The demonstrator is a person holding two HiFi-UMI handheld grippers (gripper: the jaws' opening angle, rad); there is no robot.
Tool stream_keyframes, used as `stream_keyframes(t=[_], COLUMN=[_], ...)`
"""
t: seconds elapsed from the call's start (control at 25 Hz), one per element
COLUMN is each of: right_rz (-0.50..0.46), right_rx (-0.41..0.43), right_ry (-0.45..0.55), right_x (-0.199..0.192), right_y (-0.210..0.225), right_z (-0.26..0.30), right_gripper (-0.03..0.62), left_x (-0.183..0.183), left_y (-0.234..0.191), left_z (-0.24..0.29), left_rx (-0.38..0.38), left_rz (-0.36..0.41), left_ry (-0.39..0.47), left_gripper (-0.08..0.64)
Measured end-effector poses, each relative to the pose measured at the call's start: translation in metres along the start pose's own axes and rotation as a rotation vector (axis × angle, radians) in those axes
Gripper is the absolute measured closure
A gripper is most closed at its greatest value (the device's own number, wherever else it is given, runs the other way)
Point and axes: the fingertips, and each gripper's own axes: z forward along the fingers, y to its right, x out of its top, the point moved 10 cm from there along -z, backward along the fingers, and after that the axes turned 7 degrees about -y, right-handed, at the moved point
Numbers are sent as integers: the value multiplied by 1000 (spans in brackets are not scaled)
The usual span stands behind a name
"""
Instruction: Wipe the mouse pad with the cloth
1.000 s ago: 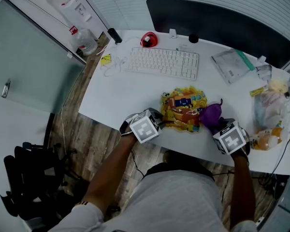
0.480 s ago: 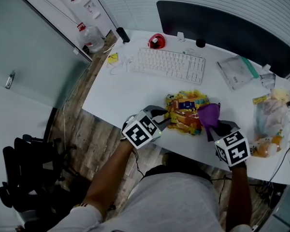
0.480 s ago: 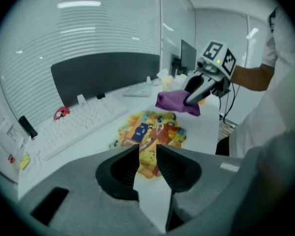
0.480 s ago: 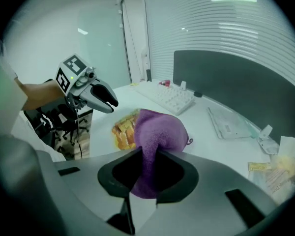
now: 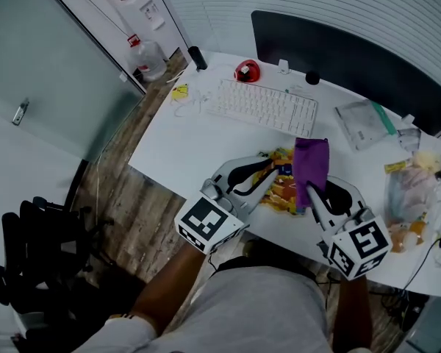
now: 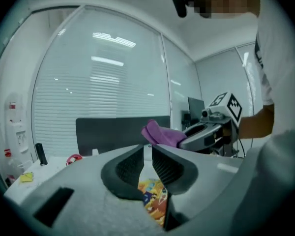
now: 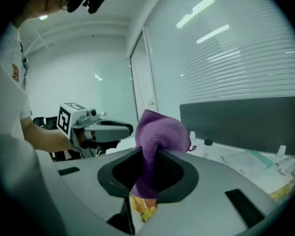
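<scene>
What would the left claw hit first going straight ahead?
Likely the cloth in the right claw, just right of its line; depth unclear. Else the dark panel. Left claw jaws just closed further, empty.

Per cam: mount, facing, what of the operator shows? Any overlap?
Head view: on the head, steeply down at the desk; left gripper, right gripper, forearms, torso.
Left gripper view: on it, level toward blinds; own fingers have just been closing, nothing between.
Right gripper view: on it, facing the partition; own fingers shut on the purple cloth.
Shared: cloth and mouse pad in all three.
</scene>
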Motion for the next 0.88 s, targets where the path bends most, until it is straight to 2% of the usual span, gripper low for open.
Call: stream_keyframes(t=[0.12, 0.24, 0.64, 0.88], right_rz=[-1, -8, -15, -21], right_rx=[29, 47, 59, 52], right_ry=[97, 171, 390, 489], right_x=[12, 20, 34, 33], right_y=[-8, -14, -24, -29], right_z=[-4, -7, -20, -26], right_gripper=[522, 522, 522, 522], left_x=[17, 26, 35, 38], left_y=[7, 12, 19, 22], left_z=[-9, -16, -39, -48], left_rx=[18, 35, 106, 135], left_rz=[-28, -25, -24, -19], left_ry=[100, 157, 295, 335], left_gripper=[506, 512, 537, 543])
